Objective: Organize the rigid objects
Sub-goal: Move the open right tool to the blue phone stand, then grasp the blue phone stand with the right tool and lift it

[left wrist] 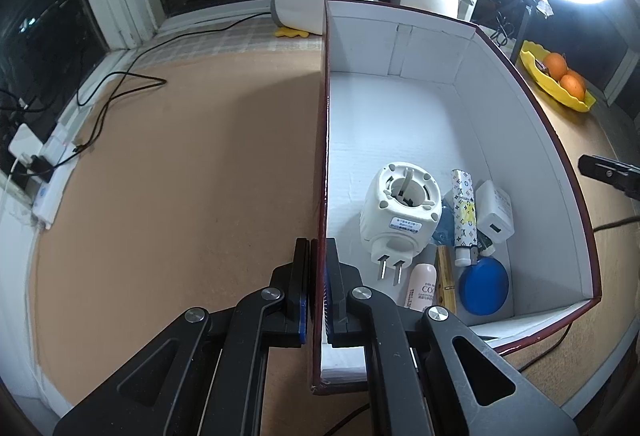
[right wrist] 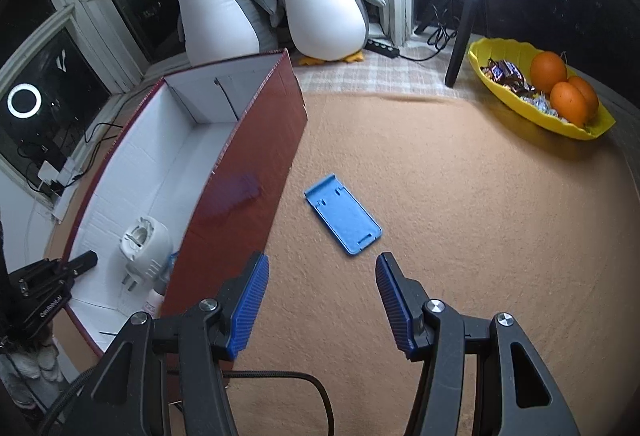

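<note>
Right claw [right wrist: 322,300] gapes empty — blue phone stand [right wrist: 342,220] lies flat just ahead.

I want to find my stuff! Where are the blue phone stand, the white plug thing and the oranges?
Phone stand [right wrist: 343,220]: right wrist view, middle of its flat blue face.
Plug [left wrist: 400,214]: left wrist view, its white body, inside the box.
Oranges [right wrist: 549,67]: right wrist view, the back orange's skin.

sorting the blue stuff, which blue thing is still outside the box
The flat blue phone stand, lying on the mat ahead of the right gripper; the round blue disc already sits inside the box.
</note>
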Demonstrator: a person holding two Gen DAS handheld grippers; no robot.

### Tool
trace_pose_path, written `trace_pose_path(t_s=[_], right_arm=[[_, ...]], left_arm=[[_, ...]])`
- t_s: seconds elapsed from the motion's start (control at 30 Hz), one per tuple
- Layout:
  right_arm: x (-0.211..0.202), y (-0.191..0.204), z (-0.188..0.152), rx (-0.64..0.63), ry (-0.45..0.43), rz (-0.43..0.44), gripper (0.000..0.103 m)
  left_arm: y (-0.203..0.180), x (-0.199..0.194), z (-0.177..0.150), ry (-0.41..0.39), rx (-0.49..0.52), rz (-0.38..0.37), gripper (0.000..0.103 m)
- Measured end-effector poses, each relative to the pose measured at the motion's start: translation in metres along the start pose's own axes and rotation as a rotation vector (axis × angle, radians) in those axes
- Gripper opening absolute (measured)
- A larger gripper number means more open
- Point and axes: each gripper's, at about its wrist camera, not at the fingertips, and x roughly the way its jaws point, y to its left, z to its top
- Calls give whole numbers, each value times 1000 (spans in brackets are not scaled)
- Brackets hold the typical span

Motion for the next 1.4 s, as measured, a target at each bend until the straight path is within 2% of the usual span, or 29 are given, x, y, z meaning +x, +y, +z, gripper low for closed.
trace_pose_path(t_s=[0.57, 0.93, 1.03, 1.07, 1.2, 1.4], right_arm=[[69, 3, 17, -132, 117, -88, 52], [104, -5, 32, -158, 174, -94, 52], [107, -6, 34, -183, 159, -71, 52], [108, -6, 35, -187, 160, -70, 51], [108, -4, 35, -202, 166, -64, 38], [105, -3, 31, -193, 161, -73, 35]], left_arm=[[0, 1, 3, 3, 21, -12, 5], [-1, 1, 4, 7, 12, -9, 5], [-1, 1, 4, 7, 12, -8, 5], [-1, 1, 4, 7, 12, -8, 5], [-1, 1, 4, 6, 10, -7, 5], [0, 1, 3, 5, 8, -5, 5]])
